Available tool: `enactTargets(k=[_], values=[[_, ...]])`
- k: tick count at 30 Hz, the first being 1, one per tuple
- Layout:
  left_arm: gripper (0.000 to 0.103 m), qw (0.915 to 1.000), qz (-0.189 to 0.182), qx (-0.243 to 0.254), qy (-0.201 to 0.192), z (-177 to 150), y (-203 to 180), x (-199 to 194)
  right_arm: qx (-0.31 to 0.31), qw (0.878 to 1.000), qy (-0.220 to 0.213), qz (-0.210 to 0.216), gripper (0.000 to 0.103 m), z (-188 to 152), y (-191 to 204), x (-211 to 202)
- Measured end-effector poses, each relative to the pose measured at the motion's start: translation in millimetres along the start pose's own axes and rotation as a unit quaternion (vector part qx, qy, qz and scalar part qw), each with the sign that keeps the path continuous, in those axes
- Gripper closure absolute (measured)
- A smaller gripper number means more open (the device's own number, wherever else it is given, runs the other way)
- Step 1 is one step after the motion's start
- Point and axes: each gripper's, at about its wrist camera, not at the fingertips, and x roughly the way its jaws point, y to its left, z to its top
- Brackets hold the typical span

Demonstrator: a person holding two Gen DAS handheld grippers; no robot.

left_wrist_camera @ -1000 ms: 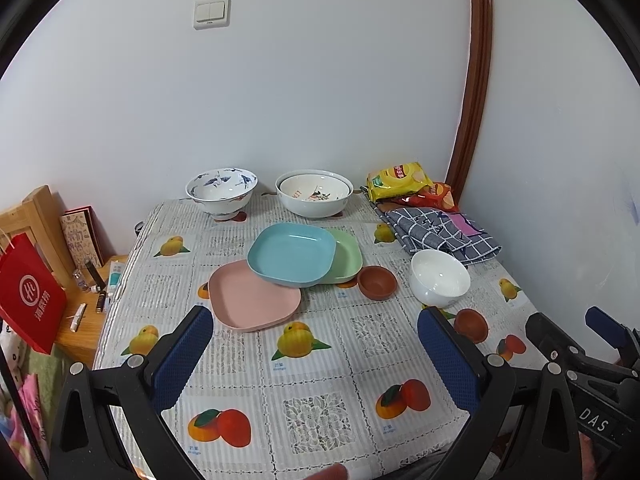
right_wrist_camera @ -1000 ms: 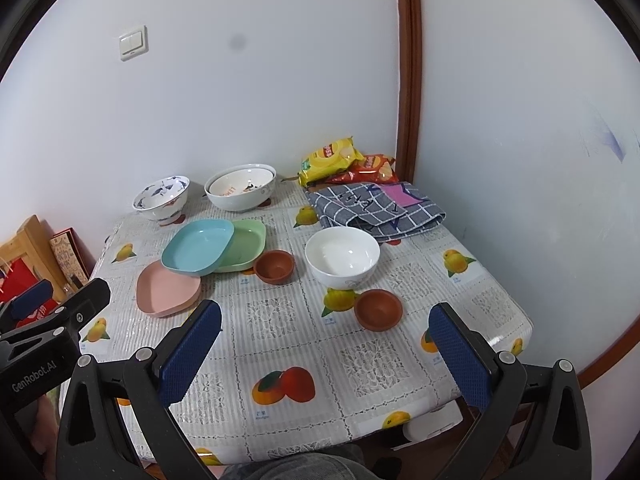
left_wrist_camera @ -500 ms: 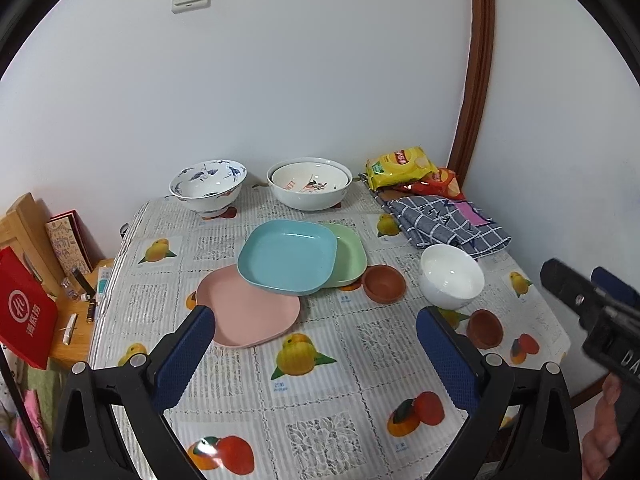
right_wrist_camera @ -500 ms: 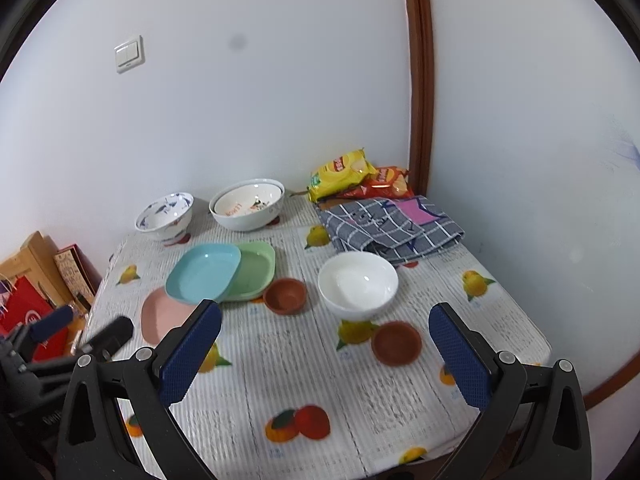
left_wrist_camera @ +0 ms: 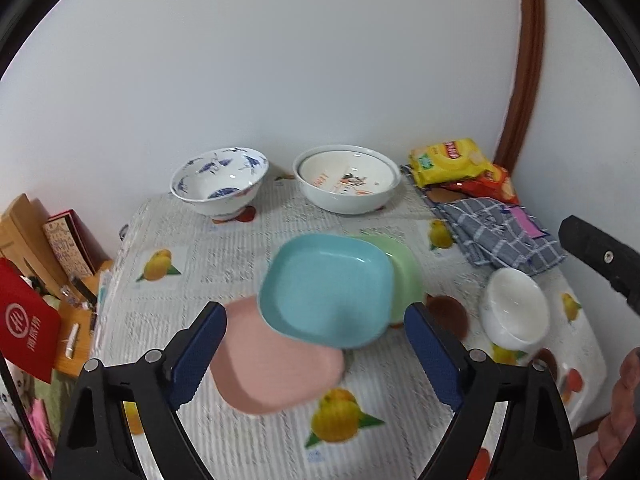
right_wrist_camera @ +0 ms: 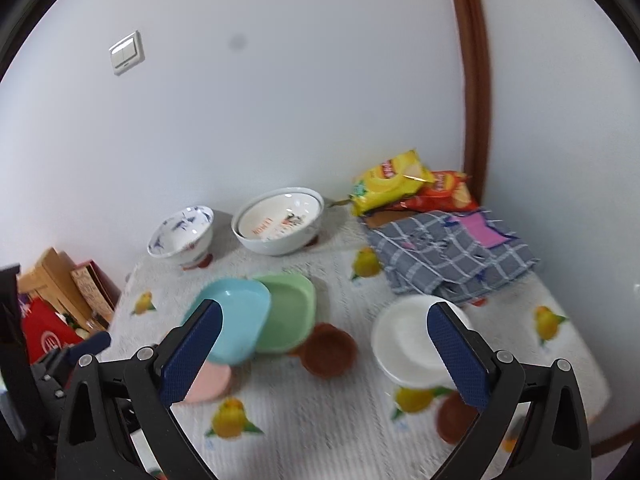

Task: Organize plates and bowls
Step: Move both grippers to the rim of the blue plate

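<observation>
The desk (left_wrist_camera: 240, 240), under a fruit-print cloth, carries everything to be sorted, and nothing is lifted yet. At its far edge stand the two big bowls: the white printed bowl (left_wrist_camera: 347, 178) on the right, seemingly with another nested inside, and the blue-patterned bowl (left_wrist_camera: 219, 186) to its left. In the middle three plates overlap in a loose fan: the blue plate (left_wrist_camera: 326, 290) rides on the green plate (left_wrist_camera: 404, 276) to its right and the pink plate (left_wrist_camera: 276, 372) nearer. Right of them sit the white bowl (right_wrist_camera: 410, 342) and two small brown bowls (right_wrist_camera: 329, 350).

The left gripper (left_wrist_camera: 316, 352) hangs over the plates and the right gripper (right_wrist_camera: 324, 354) over the small bowls, each with fingers spread wide and holding nothing.

The stacking likely begins with the plates. I would take the blue one by its free near rim, lift it clear before sliding, and avoid dragging the pink plate along.
</observation>
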Motion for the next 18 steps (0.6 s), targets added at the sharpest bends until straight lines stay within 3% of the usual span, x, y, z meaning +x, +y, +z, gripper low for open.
enactTargets(k=[5,11,15,18], values=[[0.014,0.9999,0.013,-0.006,-0.001,11,19,36,0.010,1.000,0.016,0.024,0.005,1,11,52],[0.026,0.9991,0.003,-0.033,0.025,10,42,85,-0.008,0.998,0.064,0.013,0.021,-17,22,108],[0.039,0.9985,-0.004,-0.030,0.045,5,43,111,-0.024,0.997,0.072,0.008,0.022,-28,22,128],[0.041,0.9985,-0.008,-0.026,0.049,5,41,122,-0.024,0.996,0.088,0.010,0.030,-36,20,142]])
